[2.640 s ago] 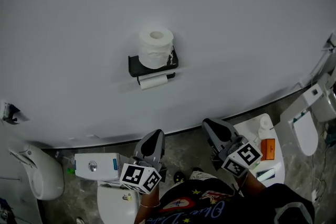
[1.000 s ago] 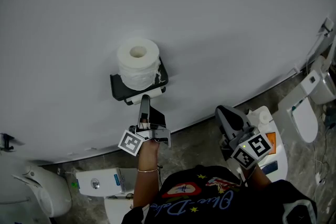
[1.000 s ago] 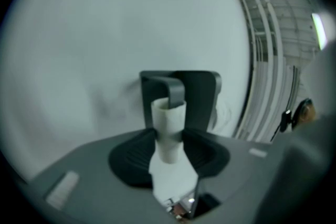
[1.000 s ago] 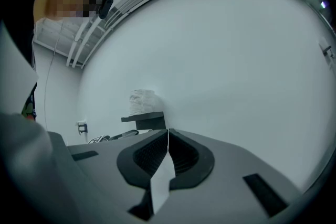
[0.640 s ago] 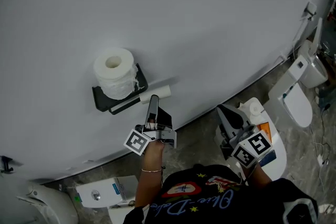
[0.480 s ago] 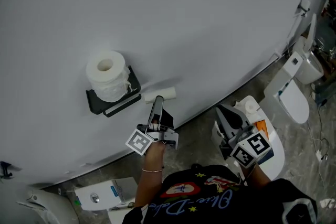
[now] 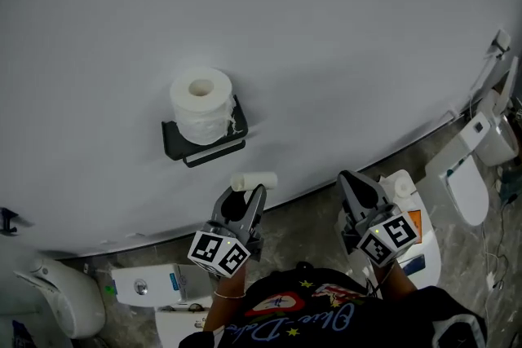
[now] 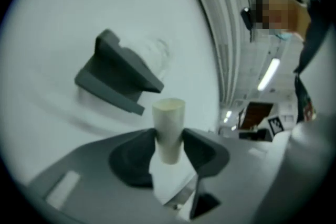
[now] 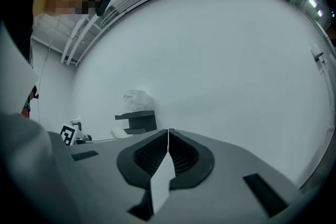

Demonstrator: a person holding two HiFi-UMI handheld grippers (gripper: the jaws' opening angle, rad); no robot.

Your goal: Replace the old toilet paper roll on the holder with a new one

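Drawn off the holder a second ago, the empty cardboard tube (image 7: 254, 181) is now hanging below and to the right of the black wall holder (image 7: 173, 141), clear of it. The left tool (image 7: 242, 198) is pinching it crosswise. A full white roll (image 7: 201, 103) is sitting upright on top of the holder. Lower right of the holder, the right tool (image 9: 168, 136) is hovering, jaws pressed together on nothing.
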